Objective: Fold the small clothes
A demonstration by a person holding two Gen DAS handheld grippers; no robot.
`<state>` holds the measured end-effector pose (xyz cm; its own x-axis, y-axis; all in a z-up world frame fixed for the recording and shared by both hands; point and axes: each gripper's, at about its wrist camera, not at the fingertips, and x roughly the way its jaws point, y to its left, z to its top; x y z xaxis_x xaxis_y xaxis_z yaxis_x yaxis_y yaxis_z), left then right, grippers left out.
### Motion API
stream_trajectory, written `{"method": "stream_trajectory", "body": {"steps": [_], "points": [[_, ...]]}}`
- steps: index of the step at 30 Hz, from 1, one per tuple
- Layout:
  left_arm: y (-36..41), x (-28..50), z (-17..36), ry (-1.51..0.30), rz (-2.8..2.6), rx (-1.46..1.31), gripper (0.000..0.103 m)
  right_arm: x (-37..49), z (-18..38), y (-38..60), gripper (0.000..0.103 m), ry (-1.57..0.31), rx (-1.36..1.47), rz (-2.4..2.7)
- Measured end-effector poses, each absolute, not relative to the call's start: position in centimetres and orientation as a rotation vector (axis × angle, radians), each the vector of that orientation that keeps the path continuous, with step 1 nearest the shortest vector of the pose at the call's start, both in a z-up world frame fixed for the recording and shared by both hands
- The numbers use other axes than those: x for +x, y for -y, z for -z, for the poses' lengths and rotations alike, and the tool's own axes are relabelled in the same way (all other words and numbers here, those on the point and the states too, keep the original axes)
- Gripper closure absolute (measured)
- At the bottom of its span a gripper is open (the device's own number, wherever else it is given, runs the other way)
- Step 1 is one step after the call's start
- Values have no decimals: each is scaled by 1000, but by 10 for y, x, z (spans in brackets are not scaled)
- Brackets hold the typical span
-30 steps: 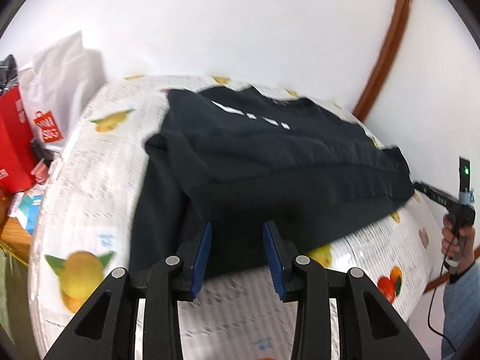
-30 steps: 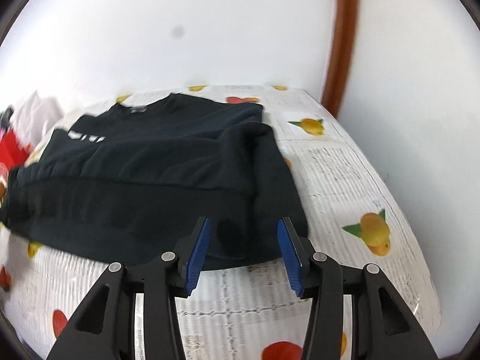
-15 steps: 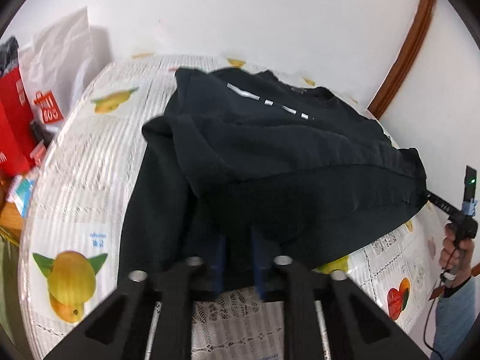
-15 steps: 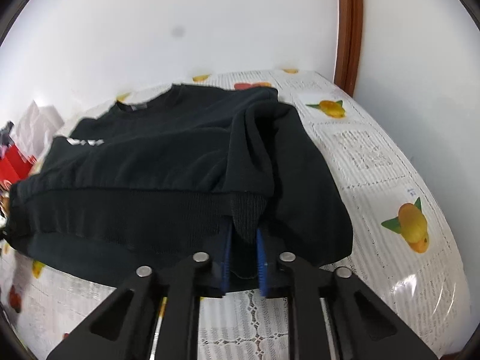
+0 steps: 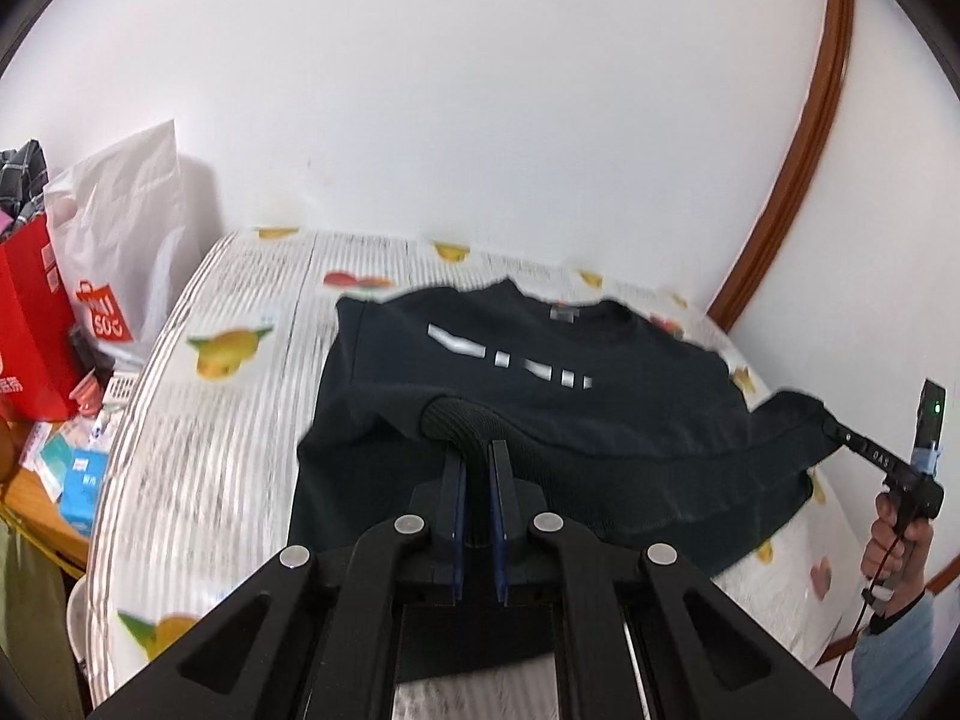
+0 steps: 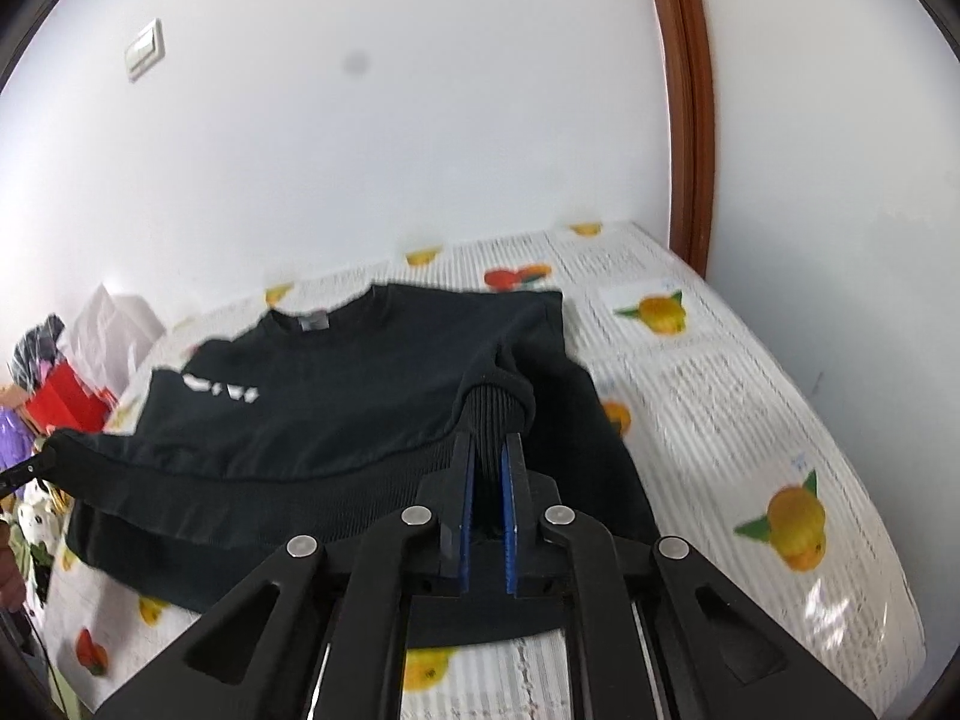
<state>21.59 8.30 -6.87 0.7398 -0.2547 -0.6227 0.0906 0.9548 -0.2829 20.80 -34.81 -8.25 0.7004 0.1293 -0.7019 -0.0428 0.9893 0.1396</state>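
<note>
A black sweatshirt (image 5: 600, 420) with white marks on its chest lies on a table under a fruit-print cloth (image 5: 240, 420). My left gripper (image 5: 476, 450) is shut on the ribbed hem at the garment's left corner, holding it above the table. My right gripper (image 6: 489, 441) is shut on the ribbed hem at the right corner of the sweatshirt (image 6: 336, 384), also raised. The hem hangs stretched between the two grippers. In the left wrist view the right gripper (image 5: 837, 429) shows at the far right, held by a hand (image 5: 900, 531).
A red bag (image 5: 30, 348), a white shopping bag (image 5: 120, 228) and small boxes (image 5: 78, 474) crowd the table's left side. A white wall rises right behind the table, with a brown door frame (image 6: 684, 120) at the right and a light switch (image 6: 144, 51).
Both grippers went from open over the hem to shut on it. They then rose, lifting the hem off the table, so the front edge of the sweatshirt now hangs between them.
</note>
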Motion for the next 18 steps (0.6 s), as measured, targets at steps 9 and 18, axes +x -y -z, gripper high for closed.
{"method": "stream_trajectory", "body": {"steps": [9, 18], "points": [[-91, 277, 71, -725, 146, -285, 96, 264, 81, 340, 97, -783, 141, -91], [-97, 331, 105, -812, 118, -309, 96, 329, 112, 329, 97, -827, 111, -56]]}}
